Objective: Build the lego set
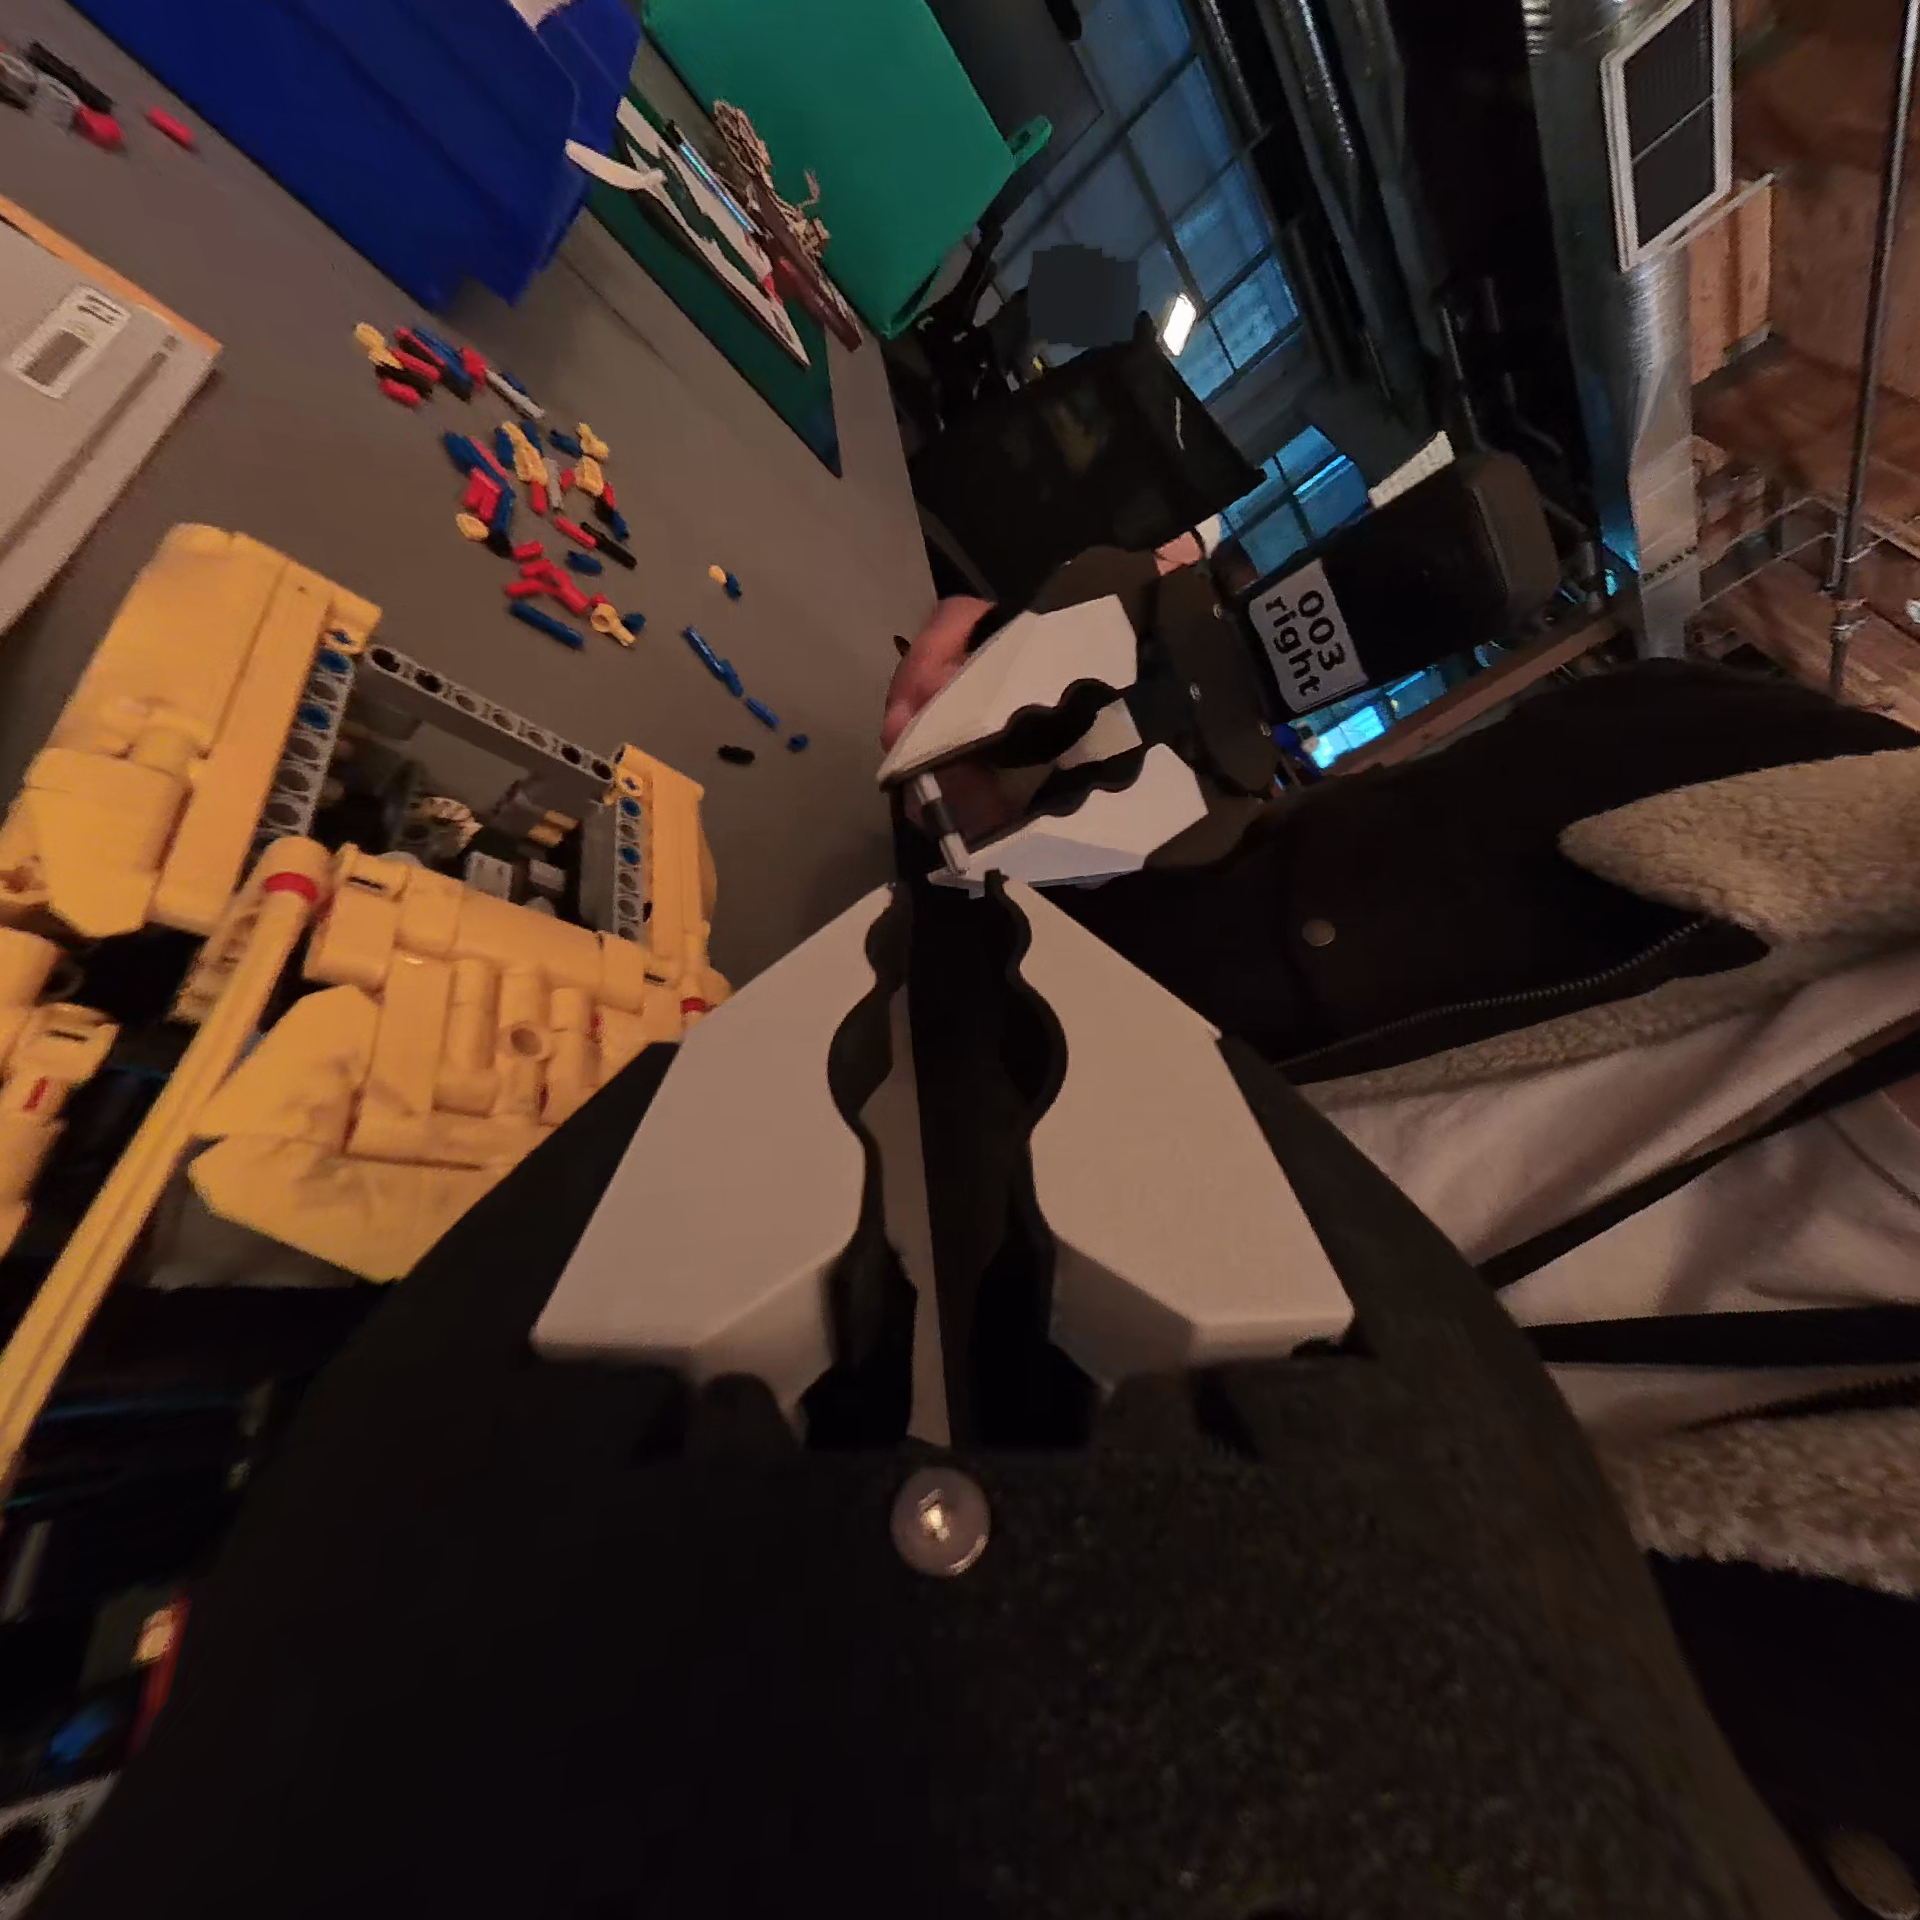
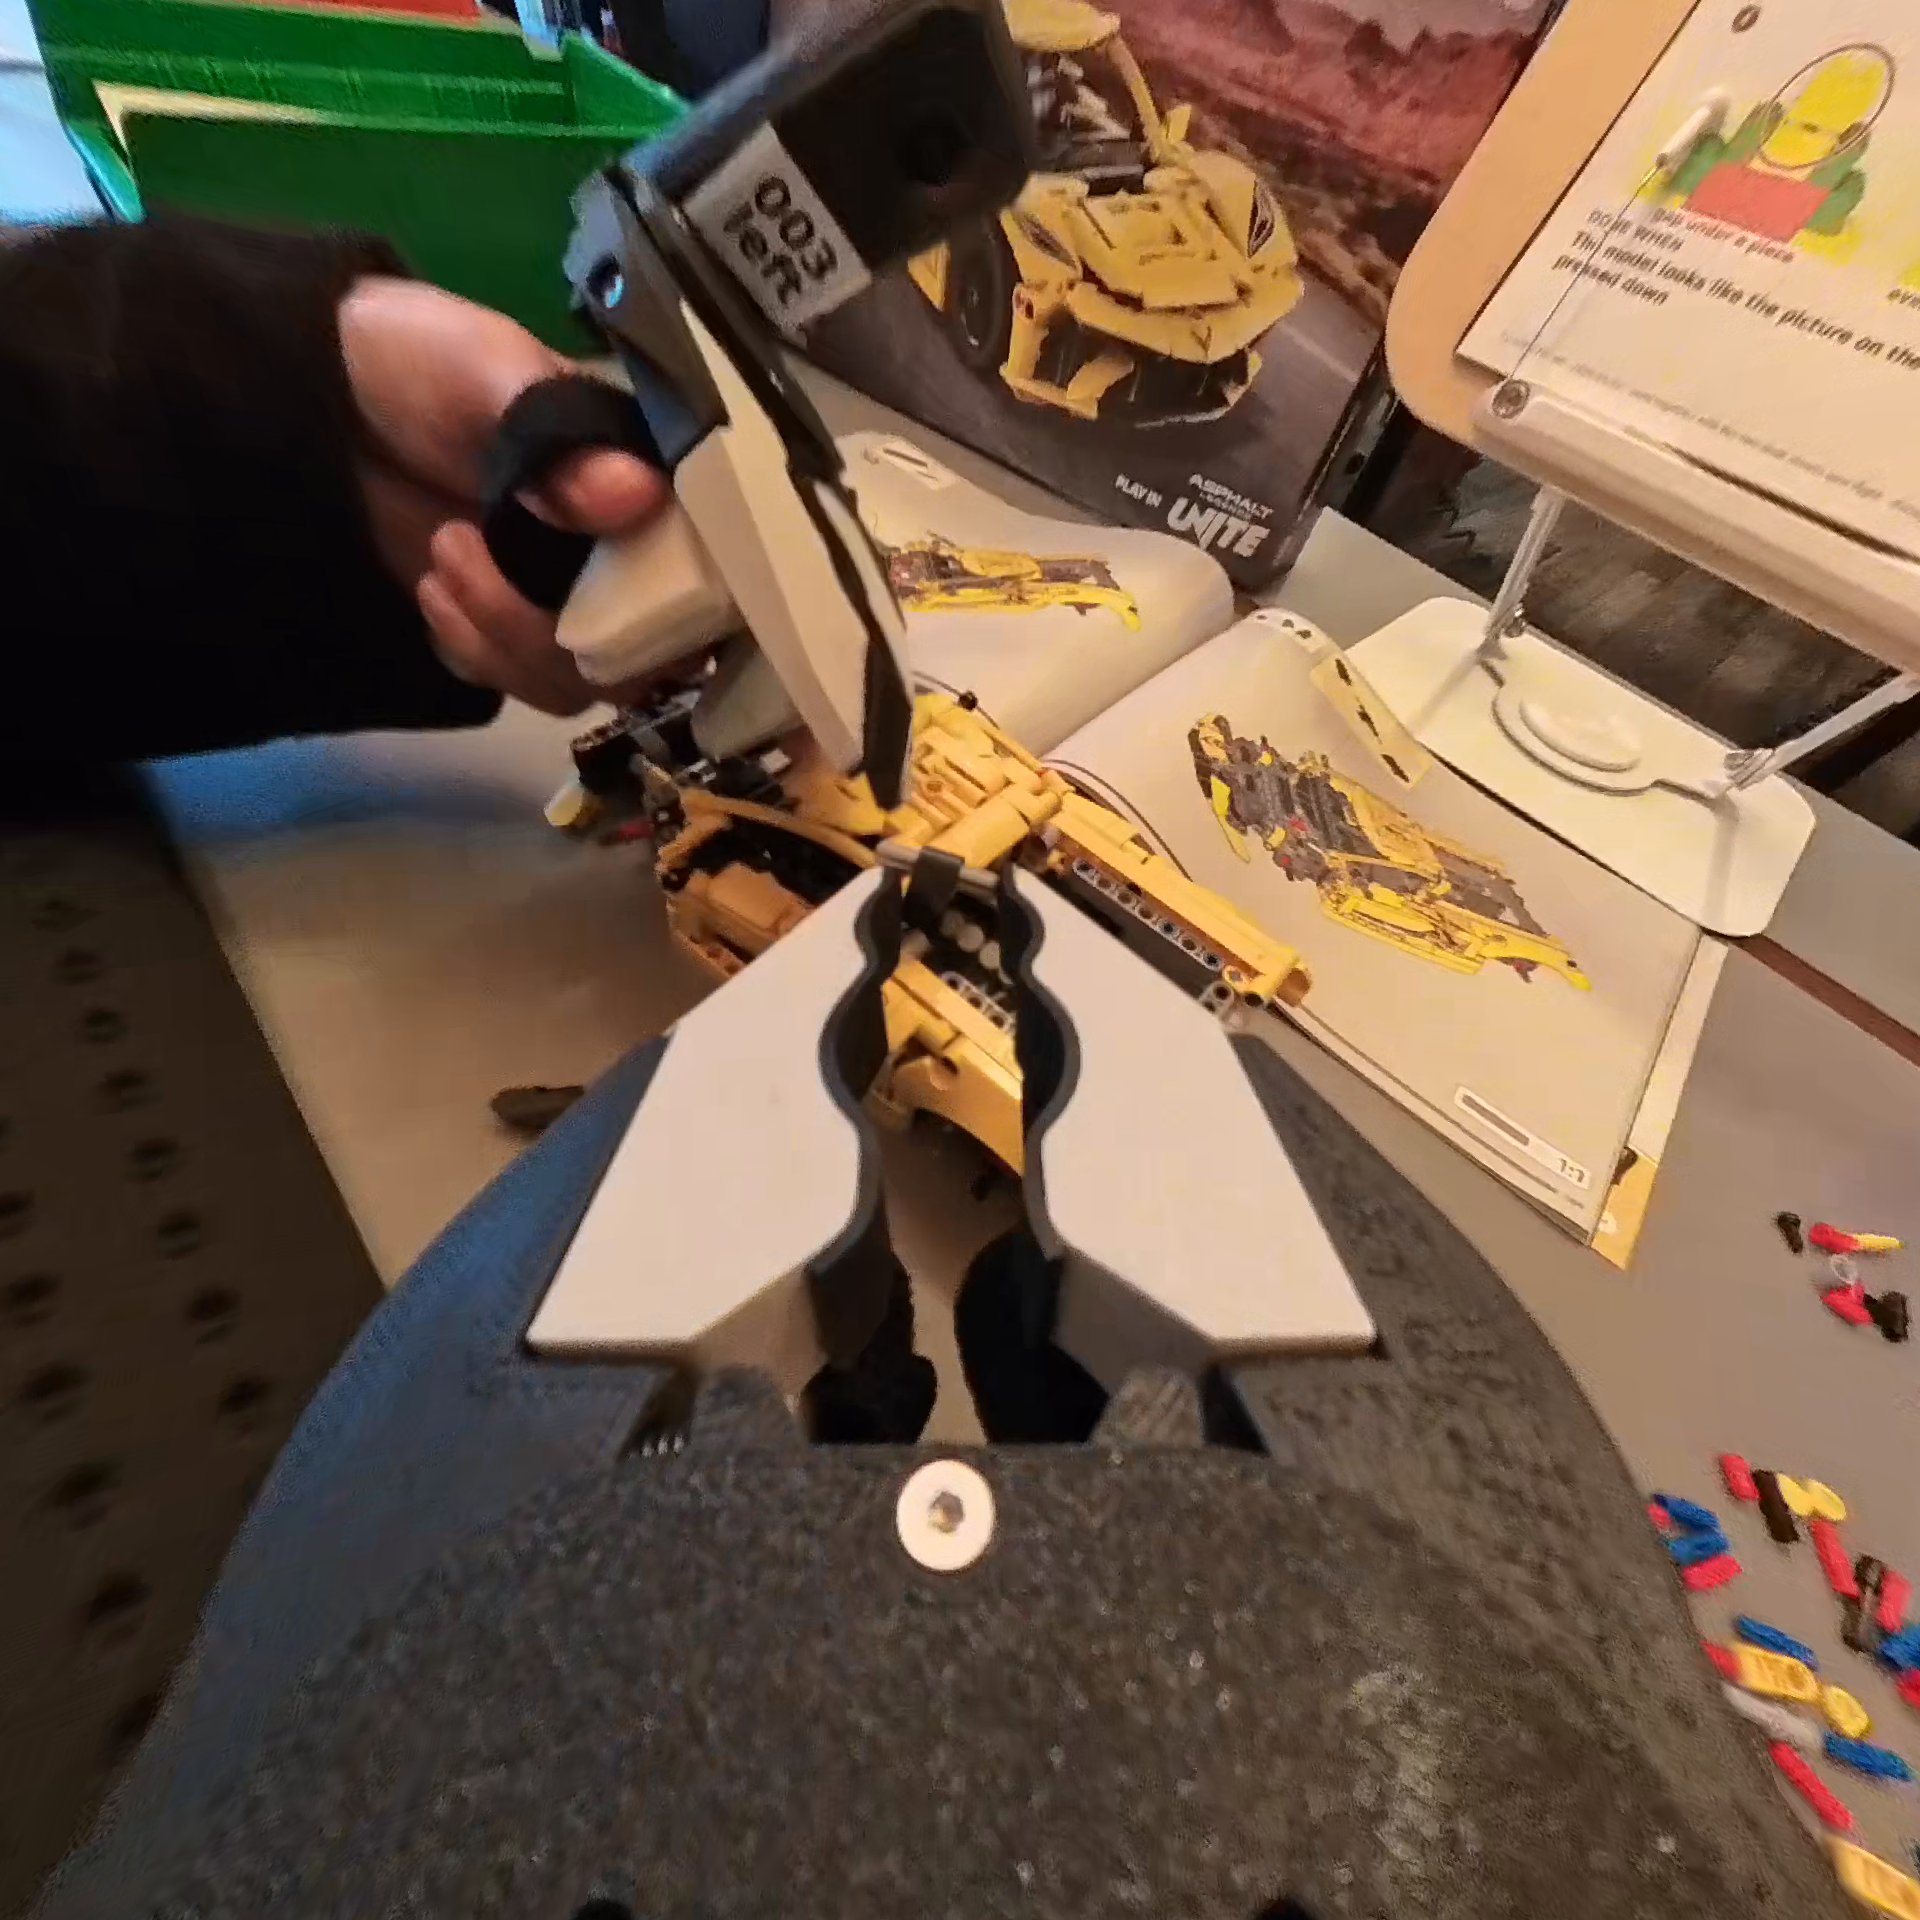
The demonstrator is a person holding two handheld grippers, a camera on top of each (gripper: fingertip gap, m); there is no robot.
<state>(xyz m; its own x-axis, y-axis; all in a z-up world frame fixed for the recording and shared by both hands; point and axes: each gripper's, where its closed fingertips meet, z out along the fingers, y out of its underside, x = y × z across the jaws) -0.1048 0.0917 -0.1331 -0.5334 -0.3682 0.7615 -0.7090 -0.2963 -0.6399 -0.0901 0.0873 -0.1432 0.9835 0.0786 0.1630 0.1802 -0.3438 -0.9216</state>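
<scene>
Grey and thin, an axle (image 2: 940, 864) was pinched across the tips of my right gripper (image 2: 943, 883); its jaws were pressed on it, with a narrow gap behind. My left gripper (image 1: 954, 894) was closed too, its jaws almost together, and a thin dark piece ran between them up to the tips, I could not tell which piece.

The axle was in the air, just above the car (image 2: 935, 831), which stood on the table (image 1: 343, 416). Its long axis lay crosswise to my right fingers (image 2: 1039, 935), the two ends pointing out to each side. In the left view I saw it from the side (image 1: 938, 821), spanning both right tips, and my left tips were just beside its lower end.

I judged that the step was to join the dark piece with the axle. To do it well, I needed to keep the axle steady, bring the dark piece straight in line with its end, and push slowly along the axis, not sideways, or the axle could turn in the grip.

Loose pins (image 1: 540, 520) lay further away, and the manual (image 2: 1351, 883) was open behind the car.
</scene>
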